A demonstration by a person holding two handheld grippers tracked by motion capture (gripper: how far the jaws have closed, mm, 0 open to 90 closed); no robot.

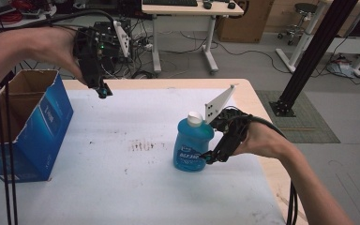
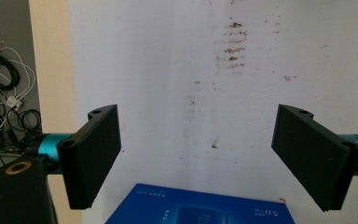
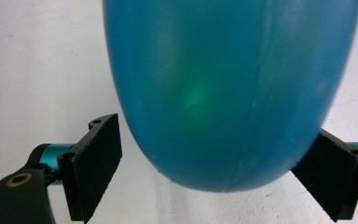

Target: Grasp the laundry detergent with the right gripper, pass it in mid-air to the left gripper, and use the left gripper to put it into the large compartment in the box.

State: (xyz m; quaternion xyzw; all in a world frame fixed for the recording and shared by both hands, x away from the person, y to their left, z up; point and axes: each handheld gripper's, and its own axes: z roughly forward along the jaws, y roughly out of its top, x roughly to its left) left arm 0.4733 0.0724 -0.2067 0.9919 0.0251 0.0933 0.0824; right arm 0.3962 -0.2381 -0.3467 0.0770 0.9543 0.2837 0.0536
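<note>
Fingers point(image 3: 98, 163) of the right gripper point(image 1: 209, 157) are spread wide around the blue bottle point(image 1: 192, 143), with a gap seen on one side.

Standing upright, the blue bottle is found right of the table's point(image 1: 122, 187) middle, its white cap point(image 1: 195, 118) at 12 o'clock and its label facing the person. In the right gripper view its rounded body point(image 3: 223, 93) is flanked by both black fingers: one is seen clear of it at 8 o'clock, the other close at 4 o'clock, where contact cannot be told. At 10 o'clock from the bottle, the left gripper point(image 1: 102, 93) is held above the table, its fingers point(image 2: 95, 154) wide apart and empty. A blue cardboard box point(image 1: 37, 126), open-topped, is set at the table's 9 o'clock edge.
</note>
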